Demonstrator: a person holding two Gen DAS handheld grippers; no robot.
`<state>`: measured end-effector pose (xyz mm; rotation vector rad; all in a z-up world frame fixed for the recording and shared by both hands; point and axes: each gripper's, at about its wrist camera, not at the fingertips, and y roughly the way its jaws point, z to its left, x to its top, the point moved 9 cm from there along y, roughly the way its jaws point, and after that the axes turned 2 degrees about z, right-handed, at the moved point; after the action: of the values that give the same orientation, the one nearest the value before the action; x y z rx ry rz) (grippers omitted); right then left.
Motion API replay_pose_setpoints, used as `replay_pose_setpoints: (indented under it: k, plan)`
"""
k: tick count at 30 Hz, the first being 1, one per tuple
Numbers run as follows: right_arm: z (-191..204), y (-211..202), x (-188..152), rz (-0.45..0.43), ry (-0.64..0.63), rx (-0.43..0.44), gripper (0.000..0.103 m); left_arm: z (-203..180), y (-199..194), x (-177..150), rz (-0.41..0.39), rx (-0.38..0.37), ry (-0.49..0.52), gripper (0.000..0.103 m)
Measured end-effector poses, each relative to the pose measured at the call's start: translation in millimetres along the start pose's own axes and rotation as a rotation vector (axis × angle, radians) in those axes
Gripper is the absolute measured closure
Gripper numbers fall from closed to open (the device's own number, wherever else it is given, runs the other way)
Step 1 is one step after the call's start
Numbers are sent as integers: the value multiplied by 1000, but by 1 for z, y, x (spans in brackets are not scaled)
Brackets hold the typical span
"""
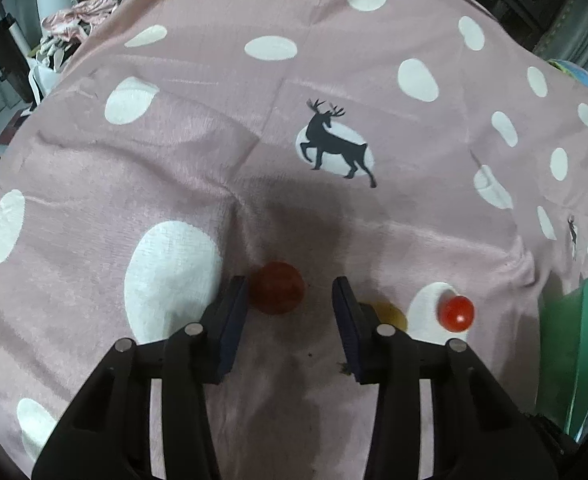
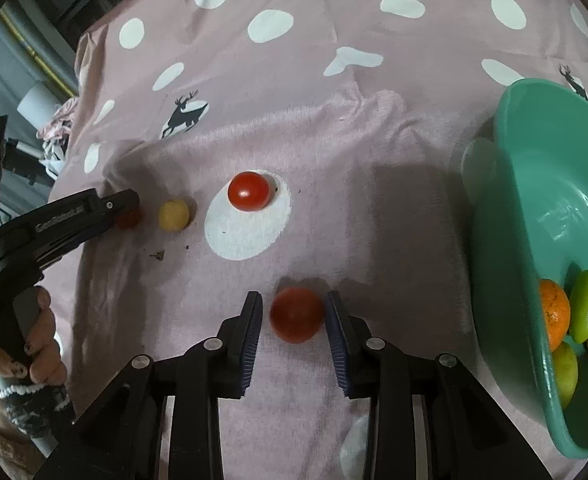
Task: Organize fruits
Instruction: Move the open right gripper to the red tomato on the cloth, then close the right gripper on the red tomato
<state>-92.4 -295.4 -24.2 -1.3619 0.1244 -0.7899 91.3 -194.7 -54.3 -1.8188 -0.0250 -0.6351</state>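
In the left wrist view my left gripper (image 1: 290, 286) is open, with a dark red tomato (image 1: 278, 288) between its fingertips, close to the left finger. A yellow tomato (image 1: 389, 314) lies just right of the right finger, and a bright red tomato (image 1: 457, 313) lies further right. In the right wrist view my right gripper (image 2: 294, 304) is open around another red tomato (image 2: 297, 314), the right pad touching or nearly touching it. The left gripper (image 2: 126, 204), the yellow tomato (image 2: 174, 215) and the bright red tomato (image 2: 249, 191) show beyond. A green bowl (image 2: 533, 168) stands at right.
The bowl holds oranges (image 2: 553, 312) and green fruits (image 2: 587, 308); its edge shows in the left wrist view (image 1: 573, 360). A pink cloth with white dots and deer prints (image 1: 333, 144) covers the table. Clutter lies beyond its far left edge (image 1: 74, 28).
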Motion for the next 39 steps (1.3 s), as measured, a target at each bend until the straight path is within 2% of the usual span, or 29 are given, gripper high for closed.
replay_pose_setpoints:
  k: [3,9,17,20,28,39]
  plan:
    - [0,4,0,9,-1,-9,71,2,6,2,6,-12,-15,65]
    - [1,6,0,4,-13,-23,74,4,11,5,-10,8,-4,74]
    - [3,6,0,-10,-43,-47,74,4,7,5,-25,21,1,75]
    - [4,3,1,-19,-45,-43,74,2,-5,8,-58,22,7,75]
    - [6,-21,6,-89,-33,-3,74,-29,-59,15,-170,-50,61,75]
    - [-12,-78,20,-269,31,65,74,-98,-136,-5,-327,-169,228,75]
